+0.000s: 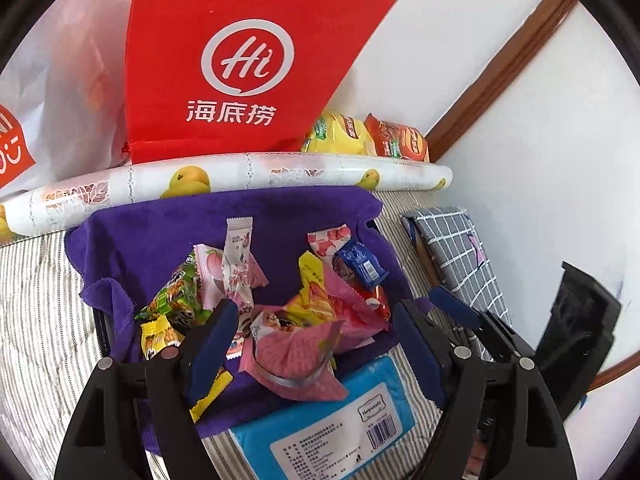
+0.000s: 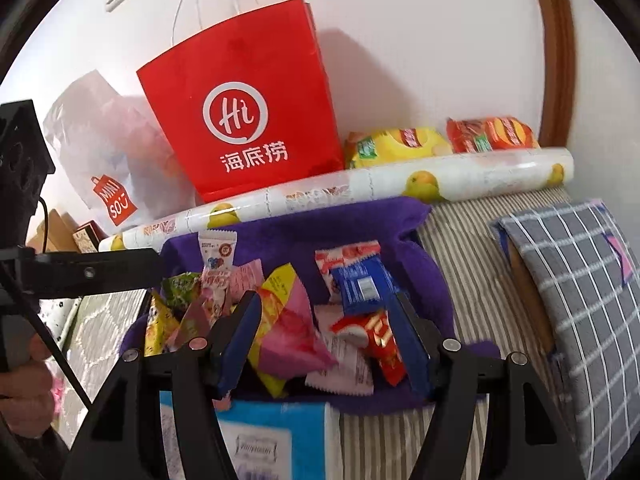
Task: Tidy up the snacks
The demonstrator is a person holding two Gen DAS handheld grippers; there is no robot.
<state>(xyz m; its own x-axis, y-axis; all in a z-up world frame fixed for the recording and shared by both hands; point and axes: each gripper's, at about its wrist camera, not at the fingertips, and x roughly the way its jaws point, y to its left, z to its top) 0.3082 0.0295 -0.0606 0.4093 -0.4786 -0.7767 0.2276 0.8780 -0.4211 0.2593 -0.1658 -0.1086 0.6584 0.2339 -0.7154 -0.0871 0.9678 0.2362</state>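
Striped bedding [image 1: 36,280] lies under everything we see, with a white wall behind. On it sits a purple cloth [image 1: 168,220] holding the pile of snacks [image 1: 280,300]: pink, green, yellow and red wrappers, plus a blue packet [image 1: 362,264] at about two o'clock in the heap. Our left gripper [image 1: 316,344] hangs above the near edge of the pile, its jaws spread wide and gripping nothing; a pink wrapper [image 1: 292,356] lies beneath the gap. Our right gripper [image 2: 328,340] hovers over the same pile, jaws apart and empty, with red and pink packets showing between the fingers. At six o'clock a blue tissue pack [image 1: 320,420] lies against the cloth. At twelve o'clock, a fruit-printed roll [image 1: 240,180] runs along the cloth's far edge, and behind it stands a red paper bag [image 1: 240,60]. A grey checked cushion [image 2: 580,280] lies at three o'clock.
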